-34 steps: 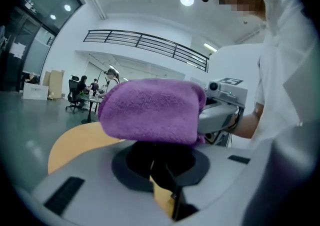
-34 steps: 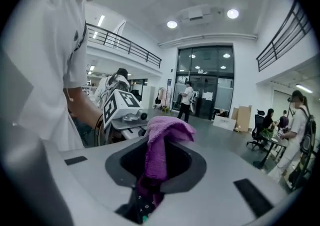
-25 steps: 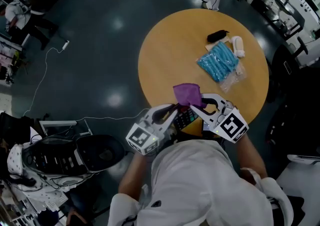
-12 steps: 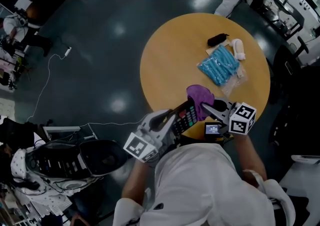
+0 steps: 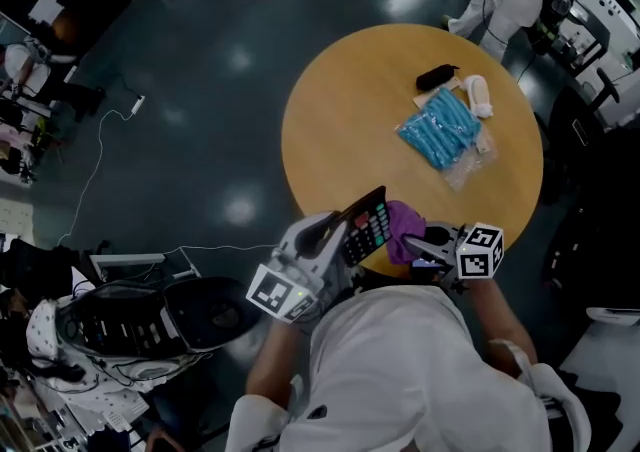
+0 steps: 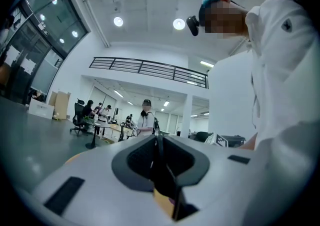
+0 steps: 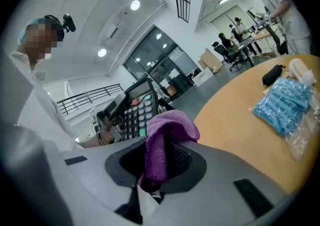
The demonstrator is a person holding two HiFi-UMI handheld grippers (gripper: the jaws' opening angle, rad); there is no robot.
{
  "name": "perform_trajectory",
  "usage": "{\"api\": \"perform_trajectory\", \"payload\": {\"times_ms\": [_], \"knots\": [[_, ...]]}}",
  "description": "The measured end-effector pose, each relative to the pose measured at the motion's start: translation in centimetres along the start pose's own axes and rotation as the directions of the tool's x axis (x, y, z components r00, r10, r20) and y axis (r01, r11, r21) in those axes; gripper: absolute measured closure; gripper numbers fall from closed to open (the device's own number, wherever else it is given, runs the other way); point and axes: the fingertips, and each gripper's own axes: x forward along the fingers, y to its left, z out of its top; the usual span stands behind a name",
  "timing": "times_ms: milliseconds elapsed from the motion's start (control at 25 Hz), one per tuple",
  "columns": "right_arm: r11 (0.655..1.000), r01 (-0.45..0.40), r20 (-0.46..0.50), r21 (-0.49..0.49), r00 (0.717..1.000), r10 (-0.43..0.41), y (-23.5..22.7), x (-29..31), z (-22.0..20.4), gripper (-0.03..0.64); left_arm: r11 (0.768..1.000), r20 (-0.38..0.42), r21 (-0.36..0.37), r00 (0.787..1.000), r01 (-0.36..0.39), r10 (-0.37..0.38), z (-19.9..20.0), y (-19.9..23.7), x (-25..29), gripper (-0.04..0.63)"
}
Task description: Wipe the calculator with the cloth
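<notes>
- The calculator (image 5: 366, 227) is off the tabletop (image 5: 350, 110), held up over its near edge with the keys facing the cloth. The left claw (image 5: 338, 237) is closed on its lower end.
- The purple cloth (image 5: 403, 231) is pinched in the closed right claw (image 5: 425, 240) and sits against the calculator's right side.
- A second ago the cloth hung over the calculator's far end. It has since come down along the keys toward the near end, and the calculator has tipped up more steeply. That looks like one wiping pass done, with more probably needed.
- The right claw view shows the key face and the cloth bunched between its jaws. The left claw view gives only the calculator's thin edge in its jaws, and no cloth. Only the head view shows both claws together over the tabletop's edge.
</notes>
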Motion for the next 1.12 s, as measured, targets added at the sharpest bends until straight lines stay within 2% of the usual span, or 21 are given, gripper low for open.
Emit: {"api": "perform_trajectory", "payload": {"times_ms": [120,160,200,240,280,320,360,400,440,480,520,600,640,760,840,920,1000,1120], "knots": [[1.000,0.001,-0.093,0.005,0.996,0.000,-0.1,0.3,-2.8,0.546,0.999,-0.023,0.037,1.000,0.015,-0.014,0.3,-0.3,0.1,0.541],[1.000,0.017,-0.122,-0.003,0.992,-0.017,-0.4,0.2,-3.5,0.546,0.995,-0.047,0.084,0.998,0.045,-0.041,0.5,-0.9,0.2,0.541],[0.999,0.041,-0.139,-0.021,0.989,-0.043,-0.9,-0.1,-3.7,0.546,0.980,-0.087,0.175,0.993,0.097,-0.083,0.6,-1.8,0.2,0.541],[0.996,0.067,-0.142,-0.050,0.987,-0.074,-1.4,-0.7,-3.2,0.546,0.940,-0.142,0.300,0.982,0.165,-0.127,0.6,-2.7,0.3,0.543],[0.992,0.091,-0.129,-0.090,0.986,-0.103,-1.9,-1.6,-2.1,0.546,0.871,-0.202,0.432,0.966,0.234,-0.159,0.5,-3.6,0.3,0.543],[0.984,0.109,-0.106,-0.144,0.986,-0.125,-2.0,-2.7,-0.5,0.546,0.775,-0.260,0.559,0.950,0.295,-0.174,0.3,-4.5,0.2,0.543],[0.970,0.117,-0.080,-0.215,0.987,-0.137,-1.5,-3.8,1.6,0.546,0.650,-0.311,0.676,0.934,0.347,-0.176,0.1,-5.2,0.0,0.543],[0.947,0.114,-0.057,-0.301,0.989,-0.137,-0.4,-4.9,3.9,0.546,0.515,-0.349,0.765,0.921,0.388,-0.175,-0.1,-5.8,-0.3,0.543],[0.913,0.102,-0.037,-0.396,0.991,-0.127,1.3,-5.8,6.1,0.546,0.397,-0.374,0.820,0.910,0.414,-0.177,-0.2,-6.2,-0.6,0.543],[0.867,0.085,-0.023,-0.491,0.994,-0.111,3.4,-6.4,8.1,0.546,0.316,-0.389,0.846,0.902,0.429,-0.186,-0.2,-6.6,-0.9,0.543],[0.810,0.066,-0.015,-0.582,0.996,-0.091,5.6,-6.7,9.6,0.546,0.271,-0.398,0.856,0.895,0.441,-0.201,-0.1,-7.0,-1.2,0.543],[0.695,0.016,-0.044,-0.719,0.997,-0.068,9.3,-6.4,10.9,0.546,0.231,-0.412,0.855,0.879,0.465,-0.241,-0.2,-7.8,-1.7,0.543],[0.655,-0.019,-0.078,-0.756,0.995,-0.061,10.4,-5.8,10.7,0.546,0.216,-0.422,0.851,0.868,0.478,-0.261,-0.3,-8.3,-1.9,0.543],[0.574,-0.206,-0.230,-0.793,0.973,0.032,13.1,-3.2,8.7,0.546,0.163,-0.455,0.836,0.828,0.523,-0.327,-0.7,-10.3,-2.3,0.543],[0.529,-0.355,-0.354,-0.771,0.929,0.107,14.8,-2.5,7.2,0.546,0.125,-0.462,0.835,0.806,0.536,-0.370,-0.3,-12.1,-2.3,0.543],[0.512,-0.444,-0.424,-0.736,0.891,0.163,16.2,-2.9,6.3,0.546,0.086,-0.448,0.850,0.799,0.520,-0.401,0.3,-14.3,-2.3,0.543],[0.502,-0.503,-0.466,-0.703,0.860,0.208,17.1,-3.9,5.7,0.546,0.044,-0.428,0.871,0.801,0.489,-0.419,0.7,-16.5,-2.3,0.543],[0.523,-0.565,-0.507,-0.638,0.820,0.266,17.7,-4.2,5.9,0.546,-0.051,-0.436,0.887,0.797,0.458,-0.418,0.6,-17.8,-2.7,0.543]]}}
